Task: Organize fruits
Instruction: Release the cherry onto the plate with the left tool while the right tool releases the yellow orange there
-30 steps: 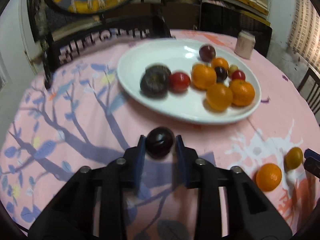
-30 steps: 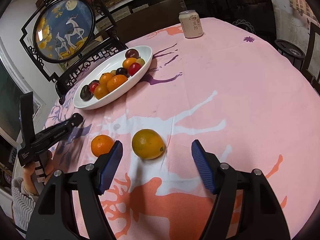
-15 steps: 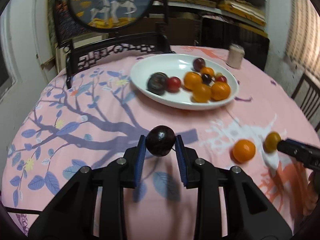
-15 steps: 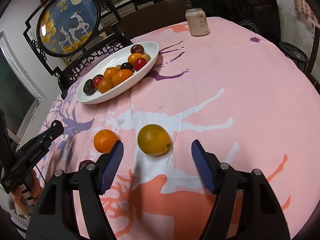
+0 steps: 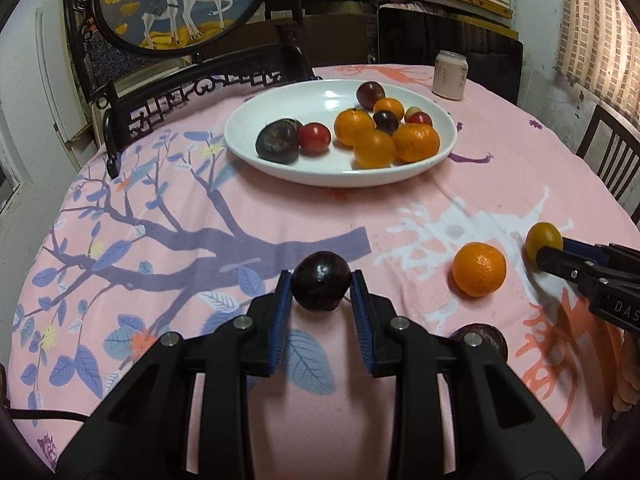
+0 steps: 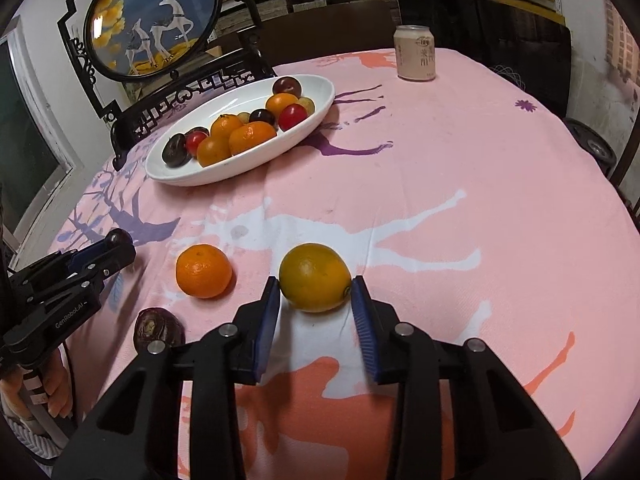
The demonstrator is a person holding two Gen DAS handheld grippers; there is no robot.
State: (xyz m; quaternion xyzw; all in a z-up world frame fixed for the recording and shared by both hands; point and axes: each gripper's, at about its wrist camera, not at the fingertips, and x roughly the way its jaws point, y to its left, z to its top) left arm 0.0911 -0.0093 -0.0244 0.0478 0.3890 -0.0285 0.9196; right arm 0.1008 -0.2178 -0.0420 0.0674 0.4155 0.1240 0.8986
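My left gripper point(image 5: 321, 280) is shut on a dark plum point(image 5: 320, 292) and holds it above the pink tablecloth, short of the white plate point(image 5: 340, 178) that carries several oranges, plums and red fruits. My right gripper point(image 6: 316, 284) is closing its jaws on a yellow-orange citrus fruit point(image 6: 314, 272) that rests on the cloth; both blue pads touch its sides. A tangerine point(image 6: 204, 271) lies just left of it. A dark wrinkled fruit point(image 6: 158, 330) lies near the table's front edge, between the two grippers.
A drink can point(image 6: 415, 53) stands at the far side of the table. A framed deer screen point(image 5: 180, 0) and a dark carved chair back point(image 5: 192, 92) stand behind the plate. A hand point(image 6: 52, 396) grips the left tool. Chairs ring the table.
The right jaws came in from wide open to touch the yellow-orange fruit. The left gripper drew back from the plate, still holding the plum.
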